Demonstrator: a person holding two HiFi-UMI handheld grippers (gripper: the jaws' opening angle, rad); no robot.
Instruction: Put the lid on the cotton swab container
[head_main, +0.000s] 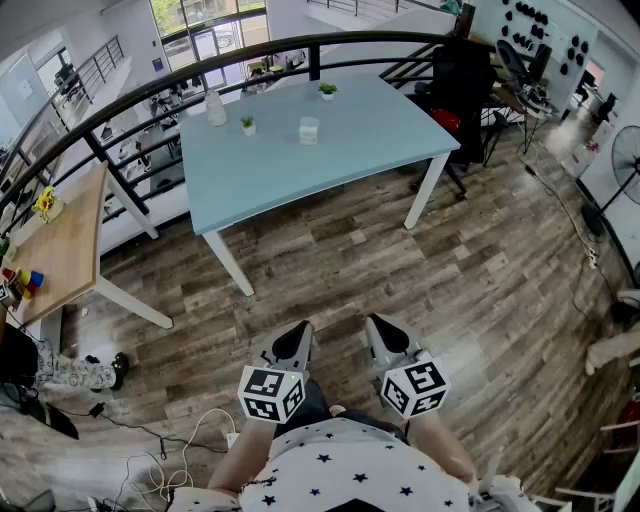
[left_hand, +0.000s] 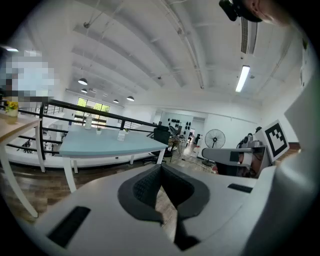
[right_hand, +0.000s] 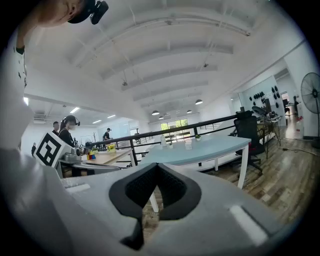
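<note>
The left hand-held gripper (head_main: 302, 330) and the right hand-held gripper (head_main: 377, 324) are held side by side, close together, pointing forward and slightly below level. Both pairs of jaws are closed tip to tip with nothing between them. The left forearm (head_main: 238, 458) and right forearm (head_main: 437, 445) are bare.

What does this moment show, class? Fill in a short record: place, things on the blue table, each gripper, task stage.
Place: wood-floored room, blue table ahead of the person
On the table: small container, bottle, two potted plants
Left gripper: shut, empty
Right gripper: shut, empty
Task stage: not begun; both grippers well short of the table
</note>
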